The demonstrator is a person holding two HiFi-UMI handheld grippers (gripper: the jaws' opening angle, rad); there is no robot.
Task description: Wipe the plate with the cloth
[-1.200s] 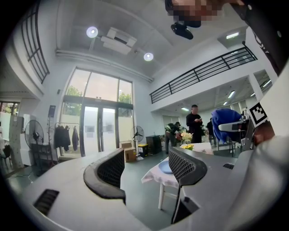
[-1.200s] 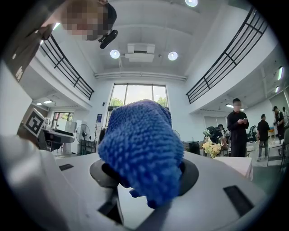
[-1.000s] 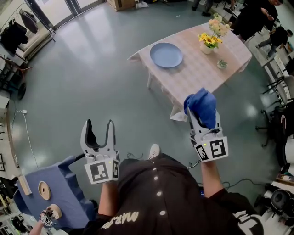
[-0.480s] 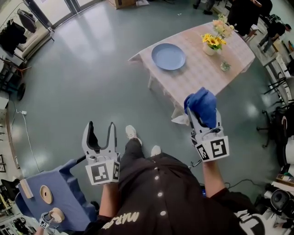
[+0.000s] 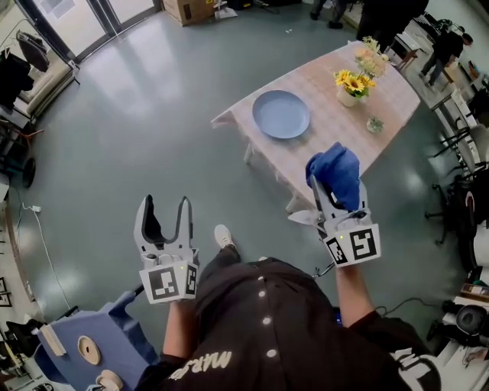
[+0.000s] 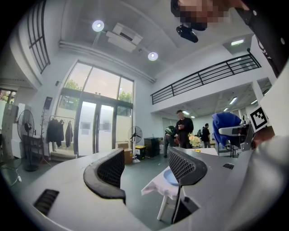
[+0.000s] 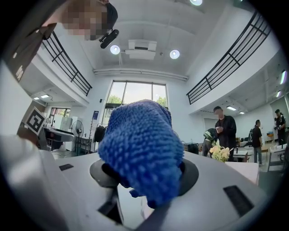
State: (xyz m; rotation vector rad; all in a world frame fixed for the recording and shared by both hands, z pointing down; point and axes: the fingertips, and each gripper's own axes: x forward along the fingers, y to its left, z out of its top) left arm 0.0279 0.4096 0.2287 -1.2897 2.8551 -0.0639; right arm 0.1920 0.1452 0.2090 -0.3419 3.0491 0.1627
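Note:
A pale blue plate (image 5: 281, 114) lies on a table (image 5: 328, 122) with a pink checked cover, well ahead of me. My right gripper (image 5: 333, 183) is shut on a bunched blue cloth (image 5: 335, 174), held in the air short of the table; the cloth (image 7: 142, 151) fills the right gripper view. Lower left, my left gripper (image 5: 162, 215) stands open with nothing between its jaws. In the left gripper view, the left gripper (image 6: 144, 168) frames the plate (image 6: 170, 177) and the table corner in the distance.
A vase of yellow flowers (image 5: 350, 78) and a small glass (image 5: 374, 124) share the table. A blue stand (image 5: 84, 351) with wooden discs is at the lower left. People (image 5: 397, 19) stand beyond the table. Chairs and equipment (image 5: 466, 198) line the right edge; grey floor lies between.
The table and plate have drifted slightly nearer and lower in the head view as I step forward. My foot has shifted on the floor. Both grippers keep their states.

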